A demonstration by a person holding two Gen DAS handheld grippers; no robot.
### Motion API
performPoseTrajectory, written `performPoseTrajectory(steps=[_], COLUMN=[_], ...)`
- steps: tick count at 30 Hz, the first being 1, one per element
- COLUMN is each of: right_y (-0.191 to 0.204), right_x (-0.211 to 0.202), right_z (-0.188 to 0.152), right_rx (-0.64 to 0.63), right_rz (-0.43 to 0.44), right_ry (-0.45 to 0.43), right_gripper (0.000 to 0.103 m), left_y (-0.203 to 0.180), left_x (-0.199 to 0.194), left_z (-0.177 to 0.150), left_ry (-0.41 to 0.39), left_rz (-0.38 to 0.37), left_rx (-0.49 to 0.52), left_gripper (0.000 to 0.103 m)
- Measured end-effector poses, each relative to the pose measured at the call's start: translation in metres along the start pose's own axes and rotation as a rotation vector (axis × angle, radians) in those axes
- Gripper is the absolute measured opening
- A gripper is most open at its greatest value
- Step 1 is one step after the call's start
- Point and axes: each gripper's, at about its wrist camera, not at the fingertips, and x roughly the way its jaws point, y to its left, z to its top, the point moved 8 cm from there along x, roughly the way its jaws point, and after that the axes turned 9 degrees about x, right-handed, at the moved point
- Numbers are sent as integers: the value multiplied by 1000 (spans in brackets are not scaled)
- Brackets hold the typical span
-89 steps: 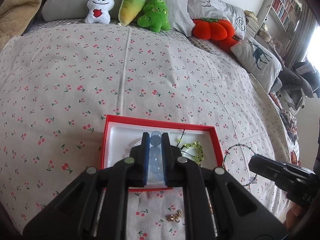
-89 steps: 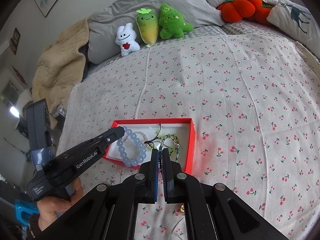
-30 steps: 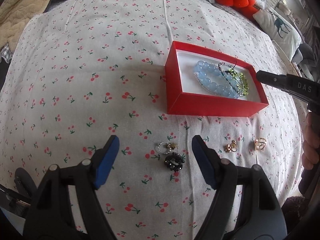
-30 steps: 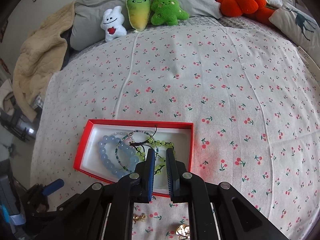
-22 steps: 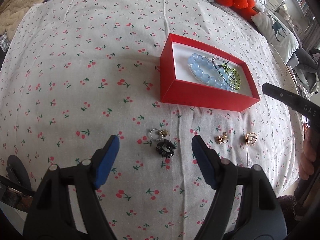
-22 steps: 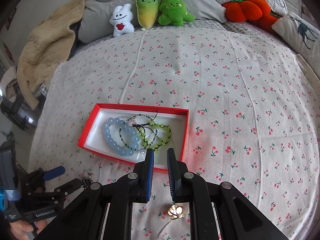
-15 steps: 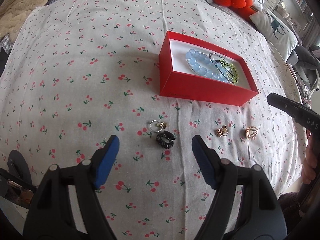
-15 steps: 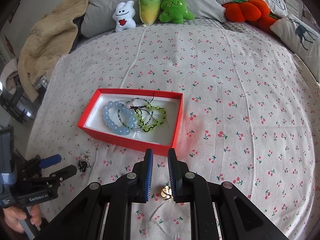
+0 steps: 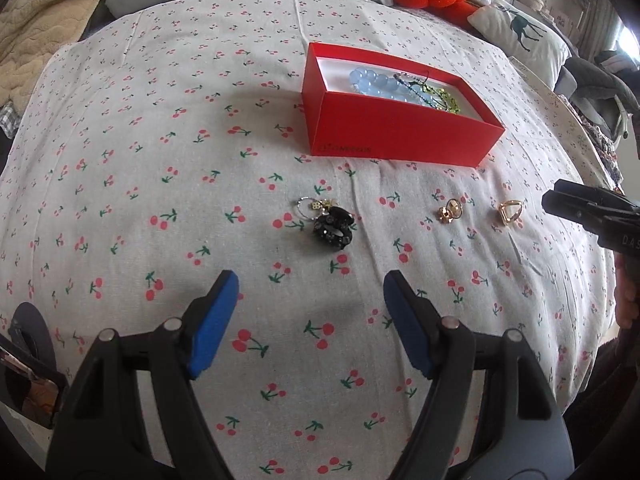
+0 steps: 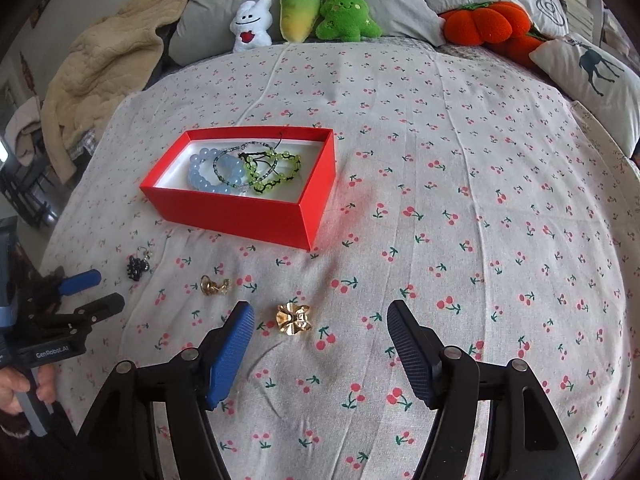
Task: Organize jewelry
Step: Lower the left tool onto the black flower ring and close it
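Observation:
A red box (image 9: 396, 136) (image 10: 240, 216) on the cherry-print bedspread holds a blue bead bracelet (image 10: 212, 174), a thin beaded bracelet and a green bead bracelet (image 10: 276, 178). In front of it lie a black bead piece (image 9: 334, 228) (image 10: 136, 268) with a silver ring (image 9: 306, 206), a small gold earring (image 9: 450, 211) (image 10: 214, 285) and a gold ruffled piece (image 9: 510, 213) (image 10: 294, 318). My left gripper (image 9: 310, 320) is open and empty, just short of the black piece. My right gripper (image 10: 320, 344) is open and empty, with the gold ruffled piece between its fingertips' line and the box.
Plush toys (image 10: 304, 12), grey pillows, an orange pumpkin cushion (image 10: 480, 22) and a deer pillow (image 10: 592, 68) line the head of the bed. A beige blanket (image 10: 100, 64) hangs at the left. The bed edge drops off at the near side.
Both grippers have let go of their bracelets into the box and pulled back toward the near edge. The right gripper has opened wide. The left has come lower toward the black piece.

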Motion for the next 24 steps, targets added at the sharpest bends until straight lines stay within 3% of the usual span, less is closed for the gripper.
performPoseTrajectory(steps=[6, 14, 24], right_y=[0, 13, 16], right_x=[11, 32, 36], right_z=[-20, -40, -38], right_rx=[-48, -131, -149], right_rz=[3, -9, -10], right_ry=[10, 69, 78], right_gripper=[71, 71, 72], left_y=[-7, -10, -10], left_x=[7, 18, 26], left_z=[1, 13, 21], left_ry=[-18, -30, -32], left_rz=[-66, -79, -48], left_rx=[15, 15, 24], left_gripper=[75, 53, 41])
